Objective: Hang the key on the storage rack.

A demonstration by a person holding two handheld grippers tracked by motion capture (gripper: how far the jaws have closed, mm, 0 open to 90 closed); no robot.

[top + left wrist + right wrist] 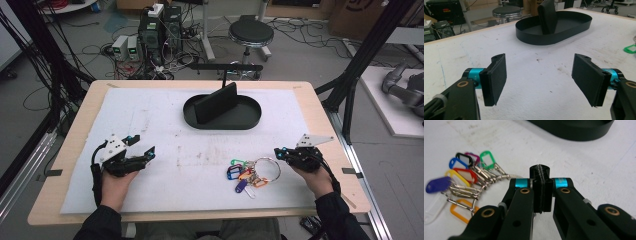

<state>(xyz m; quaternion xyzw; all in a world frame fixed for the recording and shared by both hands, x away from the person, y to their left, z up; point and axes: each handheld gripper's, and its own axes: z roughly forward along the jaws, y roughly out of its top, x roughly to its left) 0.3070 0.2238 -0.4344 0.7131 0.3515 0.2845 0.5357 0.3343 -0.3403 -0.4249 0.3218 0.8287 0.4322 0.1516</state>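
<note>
A bunch of coloured key tags (246, 176) (461, 177) hangs on a metal key ring (268, 167) (509, 175) and lies on the white mat at the front right. My right gripper (276, 151) (541, 170) is shut at the ring's right edge. The ring's wire runs in behind its pads and shows again just beneath them. My left gripper (143, 144) (544, 80) rests low over the mat at the front left, open wide with nothing between its pads (496, 80). A black oval tray (250, 122) (554, 37) (574, 132) stands at the back centre.
A black slab (215, 102) (547, 16) stands upright in the tray. The stained white mat (150, 115) covers most of the wooden table (75, 145). Beyond the far edge are a round stool (251, 34), computer boxes (160, 30) and cables on the floor.
</note>
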